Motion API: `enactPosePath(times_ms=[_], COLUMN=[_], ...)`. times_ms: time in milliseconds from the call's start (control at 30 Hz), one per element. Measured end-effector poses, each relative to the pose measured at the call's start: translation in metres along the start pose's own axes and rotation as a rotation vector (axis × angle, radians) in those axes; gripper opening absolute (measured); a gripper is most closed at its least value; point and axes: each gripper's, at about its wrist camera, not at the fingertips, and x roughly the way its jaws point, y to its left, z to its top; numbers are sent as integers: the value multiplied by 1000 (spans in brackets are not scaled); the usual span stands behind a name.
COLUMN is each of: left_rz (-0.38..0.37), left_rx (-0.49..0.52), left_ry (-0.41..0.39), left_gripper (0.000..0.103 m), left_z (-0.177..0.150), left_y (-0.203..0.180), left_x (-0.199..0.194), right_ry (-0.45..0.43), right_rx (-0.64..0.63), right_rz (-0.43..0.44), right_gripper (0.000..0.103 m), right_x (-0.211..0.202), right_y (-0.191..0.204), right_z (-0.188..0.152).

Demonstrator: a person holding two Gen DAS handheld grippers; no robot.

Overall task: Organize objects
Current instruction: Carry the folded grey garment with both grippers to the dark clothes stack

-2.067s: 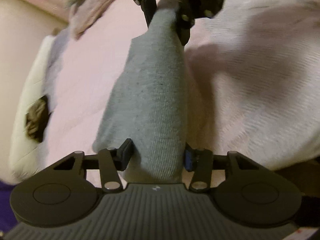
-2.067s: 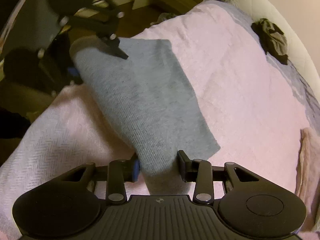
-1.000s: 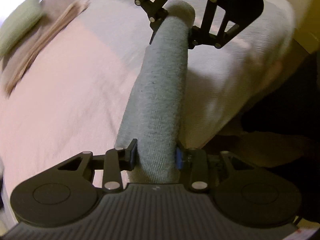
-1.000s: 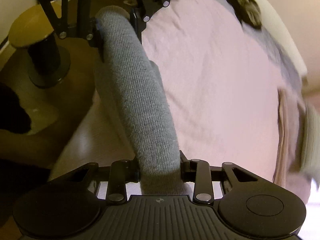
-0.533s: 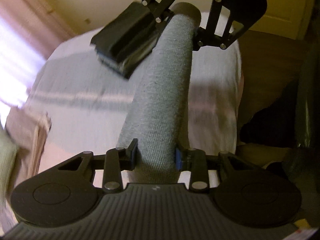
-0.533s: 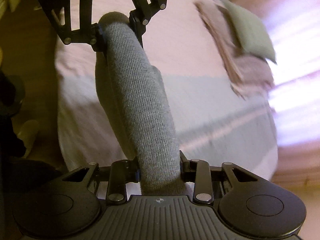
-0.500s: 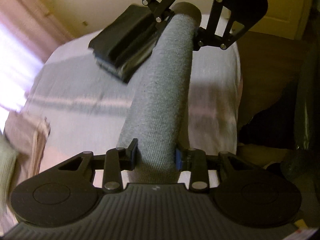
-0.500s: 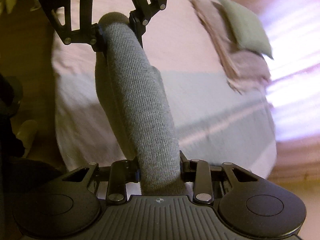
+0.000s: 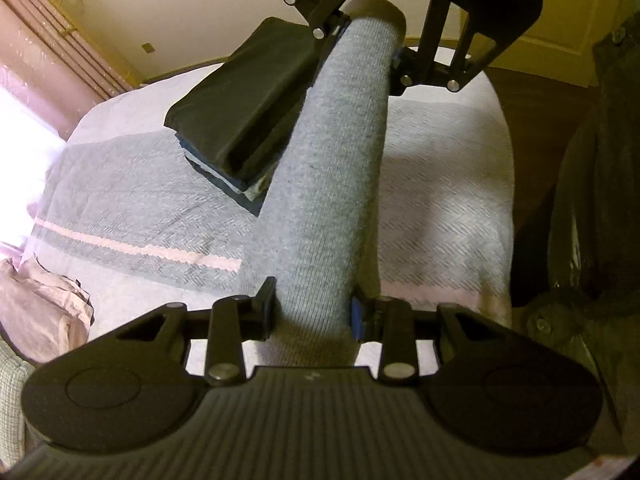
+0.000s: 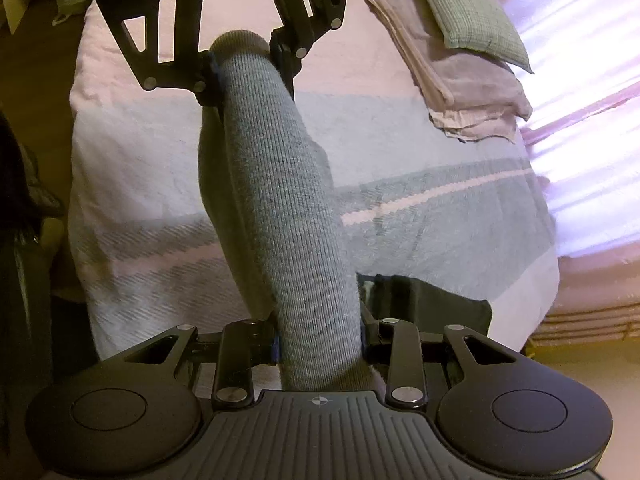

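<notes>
Left wrist view: left gripper (image 9: pixel 312 312) clamped on one end of a folded grey knitted garment (image 9: pixel 332 184), jaws pinching the cloth from both sides. Folded grey knitted garment stretched taut and lifted clear of the bed's pale blanket with grey and pink stripes (image 9: pixel 132 236), far end pinched in the jaws of the right gripper (image 9: pixel 364 40). Held at both ends, probably to keep the fold from opening during carrying. Just beside and below the span, a neat stack of dark folded clothes (image 9: pixel 240 108) lying on the blanket, likely the pile meant to receive the piece. Crumpled pink cloth (image 9: pixel 44 308) at the near left edge.

Right wrist view: same span seen from the other end. Right gripper (image 10: pixel 320 344) closed tight on the garment (image 10: pixel 276 184), left gripper (image 10: pixel 246 60) gripping the far end. Dark stack (image 10: pixel 432 300) showing directly beneath and right of the near jaws, partly hidden, so whether the garment touches it cannot be told. Farther off, folded pink towels (image 10: pixel 460 88) with a grey-green cushion (image 10: pixel 468 12) on top, well apart from the grip.

Judgement: carrying step near its end; next, lowering flat onto the dark stack with both ends level.
</notes>
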Motion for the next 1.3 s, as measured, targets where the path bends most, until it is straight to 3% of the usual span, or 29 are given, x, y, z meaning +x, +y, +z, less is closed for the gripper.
enactPosePath(times_ms=[233, 567, 700, 967, 1133, 1300], left_rz=[-24, -89, -124, -86, -81, -59], left_rx=[25, 225, 313, 459, 444, 418], left_ry=[0, -34, -61, -204, -254, -231], left_gripper=[31, 30, 30, 30, 30, 30], left_z=[7, -15, -7, 80, 144, 199], left_y=[18, 33, 47, 91, 121, 157], left_x=[12, -4, -13, -27, 2, 52], right_ry=[15, 63, 80, 139, 171, 167], right_rx=[43, 230, 291, 390, 361, 359], right_rz=[16, -33, -80, -235, -269, -255], right_gripper=[30, 30, 30, 30, 30, 30], right_x=[16, -3, -21, -69, -66, -33], right_y=[-15, -1, -8, -82, -141, -206], right_z=[-3, 22, 26, -20, -67, -111])
